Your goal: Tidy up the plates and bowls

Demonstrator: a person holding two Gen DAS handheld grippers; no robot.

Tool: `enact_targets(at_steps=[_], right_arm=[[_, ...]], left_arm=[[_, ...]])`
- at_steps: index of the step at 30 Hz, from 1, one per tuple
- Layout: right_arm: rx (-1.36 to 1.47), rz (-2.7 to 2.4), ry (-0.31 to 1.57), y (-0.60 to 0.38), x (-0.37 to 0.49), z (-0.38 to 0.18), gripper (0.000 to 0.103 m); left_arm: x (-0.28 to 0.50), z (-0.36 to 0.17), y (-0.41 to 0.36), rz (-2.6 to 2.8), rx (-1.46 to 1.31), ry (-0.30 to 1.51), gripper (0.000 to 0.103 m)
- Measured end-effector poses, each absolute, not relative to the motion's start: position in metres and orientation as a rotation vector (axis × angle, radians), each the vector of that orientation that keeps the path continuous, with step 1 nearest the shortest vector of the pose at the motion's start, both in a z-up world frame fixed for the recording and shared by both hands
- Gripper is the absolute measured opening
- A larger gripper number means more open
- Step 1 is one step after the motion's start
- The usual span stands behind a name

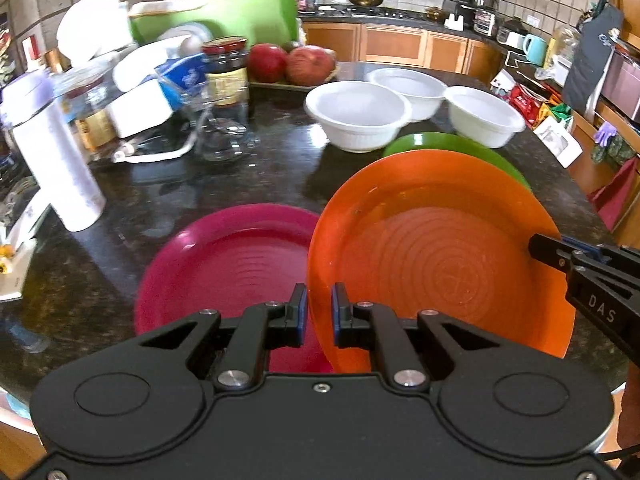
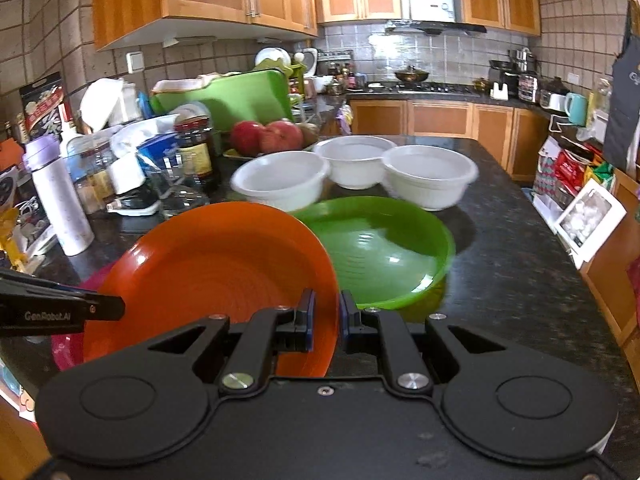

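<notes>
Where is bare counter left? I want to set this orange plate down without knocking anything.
Bare granite lies right of the green plate and white bowls, up to the counter edge. A smaller patch sits between the pink plate, the glass jar and the white bottle. The far left is packed with clutter.

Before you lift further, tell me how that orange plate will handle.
The orange plate looks like thin translucent plastic, so probably light and slightly flexible. Its glossy surface may slip. Left gripper and right gripper each pinch only its rim, so it could tilt.
</notes>
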State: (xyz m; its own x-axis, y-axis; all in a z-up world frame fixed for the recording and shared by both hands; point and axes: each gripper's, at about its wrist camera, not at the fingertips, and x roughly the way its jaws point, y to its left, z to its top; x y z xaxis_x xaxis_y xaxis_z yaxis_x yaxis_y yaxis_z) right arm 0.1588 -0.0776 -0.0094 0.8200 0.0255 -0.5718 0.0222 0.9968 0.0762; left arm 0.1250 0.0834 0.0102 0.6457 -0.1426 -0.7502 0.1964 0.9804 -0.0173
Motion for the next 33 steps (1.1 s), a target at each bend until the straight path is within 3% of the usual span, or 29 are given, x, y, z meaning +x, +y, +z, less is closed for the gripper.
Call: enact_targets(at_steps=[17, 33], right_arm=[[0.073, 0.003, 0.641, 0.019, 0.177, -0.022, 0.014], [0.063, -0.059, 0.687, 0.033, 0.194, -0.036, 0.014]], left_arm=[[0.142, 0.001, 0.177, -0.179, 0.091, 0.848, 0.016], [0.160, -0.018, 0.190, -0.224, 0.084, 0.882, 0.016]])
